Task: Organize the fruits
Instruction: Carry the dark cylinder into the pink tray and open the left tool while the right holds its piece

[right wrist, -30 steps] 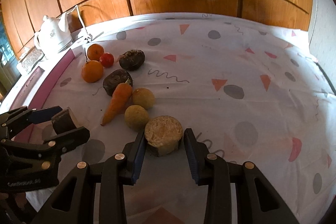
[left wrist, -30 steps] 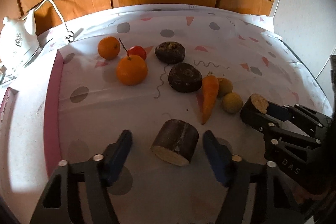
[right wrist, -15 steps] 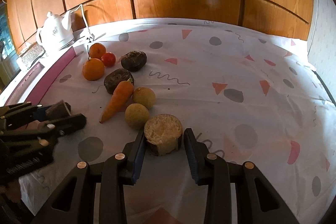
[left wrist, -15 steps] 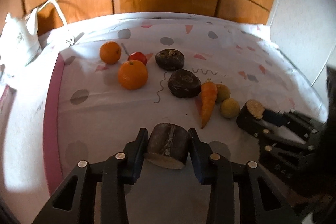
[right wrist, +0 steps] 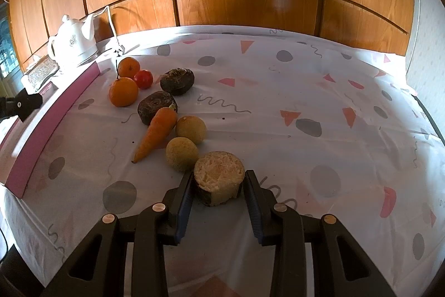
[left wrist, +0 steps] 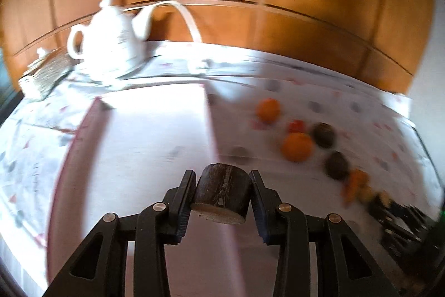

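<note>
left gripper [left wrist: 222,195] grips a dark cut chunk [left wrist: 222,195] above the table; right gripper [right wrist: 218,185] clasps the pale chunk [right wrist: 218,178] on the cloth. both look firm, weighty; hold the flanks.

No legible text, label, brand or number appears anywhere.

Your left gripper [left wrist: 222,195] clamps a dark brown cut chunk [left wrist: 222,195], pale face toward you. Beyond it sit a white teapot [left wrist: 107,48] far left and blurred oranges [left wrist: 297,146] on the right.
</note>
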Motion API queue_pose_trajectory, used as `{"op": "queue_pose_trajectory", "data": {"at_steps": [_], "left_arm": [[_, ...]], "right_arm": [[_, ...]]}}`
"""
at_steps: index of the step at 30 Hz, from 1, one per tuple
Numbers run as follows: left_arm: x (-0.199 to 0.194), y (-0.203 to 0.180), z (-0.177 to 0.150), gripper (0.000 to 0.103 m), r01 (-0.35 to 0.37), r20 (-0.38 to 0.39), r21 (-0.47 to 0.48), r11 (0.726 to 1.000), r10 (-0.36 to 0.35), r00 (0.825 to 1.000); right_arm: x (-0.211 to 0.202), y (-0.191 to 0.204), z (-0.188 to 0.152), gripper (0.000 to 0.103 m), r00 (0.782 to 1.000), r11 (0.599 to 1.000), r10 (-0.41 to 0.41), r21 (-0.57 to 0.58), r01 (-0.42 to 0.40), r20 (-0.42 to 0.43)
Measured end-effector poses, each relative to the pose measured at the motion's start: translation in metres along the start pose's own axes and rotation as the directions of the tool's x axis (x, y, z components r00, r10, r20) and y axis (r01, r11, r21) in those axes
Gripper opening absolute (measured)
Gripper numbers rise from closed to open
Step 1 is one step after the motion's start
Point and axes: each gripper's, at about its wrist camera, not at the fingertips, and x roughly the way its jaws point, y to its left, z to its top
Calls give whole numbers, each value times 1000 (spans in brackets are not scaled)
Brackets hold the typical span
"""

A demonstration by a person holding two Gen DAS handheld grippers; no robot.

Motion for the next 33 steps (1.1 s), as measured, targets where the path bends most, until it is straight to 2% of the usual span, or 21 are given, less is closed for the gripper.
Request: {"op": "queue_pose_trajectory", "data": {"at_steps": [5,9,12,16,20,24,33], "left_arm": [[20,34,2,39,-116,-40,-57,992,114,993],[34,56,-1,40,-182,-82,-103,978,174,981],[33,66,-5,40,-188,-92,-139,972,176,980],[24,66,-8,55,-177,-69,-154,972,168,983],[8,60,-7,60,-153,-34,-154,976,149,988],[-12,55,-7,72,-115,16,-149,982,118,993],[-35,48,-18,74,-86,39,-137,987,92,995]], "right_arm": [[1,1,1,36,1000,1000,-9,-8,9,-4],[1,3,1,36,1000,1000,-20,-16,20,-7],[2,4,2,36,1000,999,-26,-20,26,-9],[2,6,2,36,999,999,-36,-23,36,-12],[2,8,2,36,999,999,-47,-28,46,-14],[2,9,3,36,998,998,-57,-30,56,-18],[1,14,6,35,996,996,-81,-32,80,-43]]}}
